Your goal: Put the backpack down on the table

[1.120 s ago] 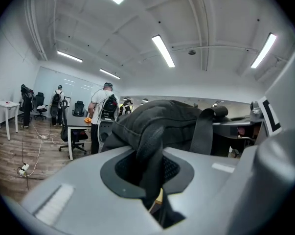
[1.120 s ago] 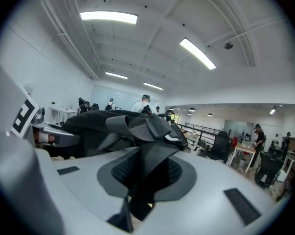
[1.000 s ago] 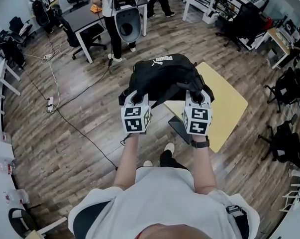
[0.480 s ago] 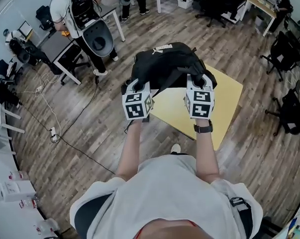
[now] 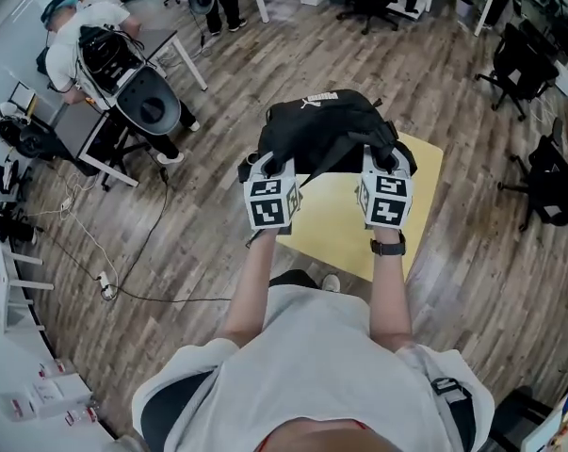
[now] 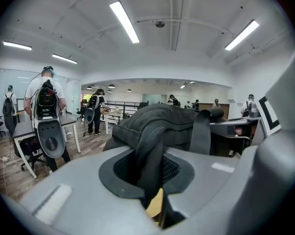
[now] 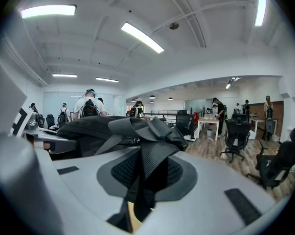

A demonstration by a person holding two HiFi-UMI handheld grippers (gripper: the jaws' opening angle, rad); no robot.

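The black soft cloth backpack [image 5: 326, 130] hangs in the air over the far edge of the pale yellow square table [image 5: 354, 238]. I think it is not resting on the table yet, but from above I cannot be sure.

I hold it by two straps, one in each tool. My left gripper [image 5: 263, 166] is pressed tight on a thick padded black strap [image 6: 149, 163]. My right gripper [image 5: 383, 158] is pinching a flat grey woven strap [image 7: 152, 180]. Each strap fills the gap between its jaws.

The bag looks soft and floppy to me. It bulges and droops between my two tools, so it will bend and slump when it lands. It looks puffed up, so there may be things inside and it may be a bit heavy. The straps are rough cloth, so I do not think they will slip. They are the best place to hold, one on each side, so the bag stays level. I would set it down gently.

The table top below the bag is bare. All around the table is brown wood floor [image 5: 170, 281]. Far off to the table's left, a person in a white shirt [image 5: 86, 26] bends over a dark desk [image 5: 76, 130]. Past the table on the right stand black office chairs [image 5: 519, 64].
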